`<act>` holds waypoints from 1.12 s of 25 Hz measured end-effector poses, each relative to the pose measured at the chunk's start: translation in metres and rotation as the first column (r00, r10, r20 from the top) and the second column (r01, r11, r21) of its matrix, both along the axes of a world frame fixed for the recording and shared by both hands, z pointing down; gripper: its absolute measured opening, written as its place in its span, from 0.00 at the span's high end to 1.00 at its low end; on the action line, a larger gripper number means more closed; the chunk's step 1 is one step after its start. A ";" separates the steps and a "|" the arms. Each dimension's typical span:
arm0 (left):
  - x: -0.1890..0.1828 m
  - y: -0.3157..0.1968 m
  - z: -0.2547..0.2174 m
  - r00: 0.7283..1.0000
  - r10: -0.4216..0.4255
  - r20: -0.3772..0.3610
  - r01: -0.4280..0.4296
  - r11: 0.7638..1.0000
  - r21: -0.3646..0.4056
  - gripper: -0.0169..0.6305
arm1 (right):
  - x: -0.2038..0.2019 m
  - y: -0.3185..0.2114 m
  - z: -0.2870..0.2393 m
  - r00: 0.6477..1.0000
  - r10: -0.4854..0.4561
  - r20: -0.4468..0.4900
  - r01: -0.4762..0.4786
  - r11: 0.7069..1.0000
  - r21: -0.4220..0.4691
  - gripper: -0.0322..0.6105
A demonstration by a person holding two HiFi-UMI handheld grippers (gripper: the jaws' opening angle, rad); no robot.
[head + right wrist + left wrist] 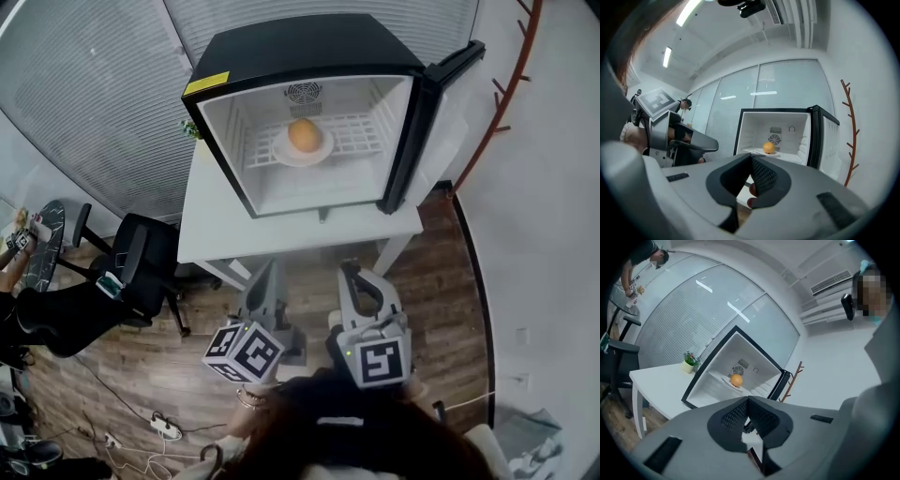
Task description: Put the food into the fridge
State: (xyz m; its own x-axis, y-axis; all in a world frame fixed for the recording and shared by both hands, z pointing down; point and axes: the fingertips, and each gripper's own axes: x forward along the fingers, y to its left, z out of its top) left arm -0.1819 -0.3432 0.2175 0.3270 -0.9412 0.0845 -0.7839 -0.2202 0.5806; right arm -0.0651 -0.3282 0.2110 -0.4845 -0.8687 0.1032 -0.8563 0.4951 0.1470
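A black mini fridge (309,47) stands on a white table (216,225), its door (424,122) swung open to the right. Inside, an orange (304,135) rests on a white plate (282,151) on the wire shelf. The orange (736,379) also shows far ahead in the left gripper view, and the orange (768,148) in the right gripper view. My left gripper (269,267) and right gripper (350,270) hang side by side over the wood floor, well short of the table. Both are shut and hold nothing: left gripper (747,400), right gripper (751,158).
A black office chair (141,262) stands left of the table, with a seated person (37,319) beyond it. A small potted plant (688,361) sits on the table beside the fridge. A power strip (167,429) and cables lie on the floor. A brown coat rack (511,84) stands at right.
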 end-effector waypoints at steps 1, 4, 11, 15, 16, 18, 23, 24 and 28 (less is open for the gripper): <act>0.001 0.004 0.001 1.000 0.001 0.011 -0.002 1.000 0.002 0.98 | 0.001 0.004 0.000 1.000 0.003 0.006 -0.003 1.000 -0.001 0.95; 0.003 0.016 0.003 0.999 0.012 0.044 -0.012 1.000 0.012 0.98 | 0.006 0.015 0.001 1.000 0.021 0.021 -0.021 1.000 -0.009 0.95; 0.010 0.045 0.006 0.990 0.025 0.138 -0.029 0.999 0.031 0.98 | 0.012 0.042 0.003 1.000 0.031 0.003 -0.031 0.999 0.007 0.95; 0.014 0.060 0.009 0.972 0.037 0.234 -0.046 0.998 0.035 0.98 | 0.013 0.057 0.002 0.999 0.034 0.008 -0.034 0.999 0.009 0.95; 0.015 0.064 0.009 0.967 0.039 0.250 -0.049 0.998 0.036 0.98 | 0.014 0.060 0.002 0.999 0.034 0.009 -0.034 0.999 0.011 0.95; 0.018 0.071 0.010 0.962 0.043 0.271 -0.055 0.998 0.036 0.98 | 0.016 0.067 0.001 0.999 0.034 0.006 -0.034 0.999 0.014 0.95; 0.022 0.087 0.016 0.958 0.064 0.278 -0.072 0.997 0.018 0.98 | 0.020 0.082 0.003 0.999 0.038 0.021 -0.039 0.999 0.019 0.95; 0.021 0.091 0.017 0.958 0.063 0.279 -0.071 0.997 0.016 0.98 | 0.019 0.085 0.004 0.999 0.040 0.018 -0.040 0.999 0.022 0.95; 0.019 0.102 0.019 0.958 0.061 0.279 -0.068 0.998 0.016 0.98 | 0.019 0.095 0.006 0.999 0.044 0.008 -0.045 0.998 0.040 0.95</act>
State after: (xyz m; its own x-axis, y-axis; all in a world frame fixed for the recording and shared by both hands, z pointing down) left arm -0.1634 -0.2415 0.2369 0.3543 -0.9219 0.1570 -0.8973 -0.2878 0.3348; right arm -0.0459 -0.2329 0.2168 -0.4457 -0.8929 0.0642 -0.8786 0.4501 0.1598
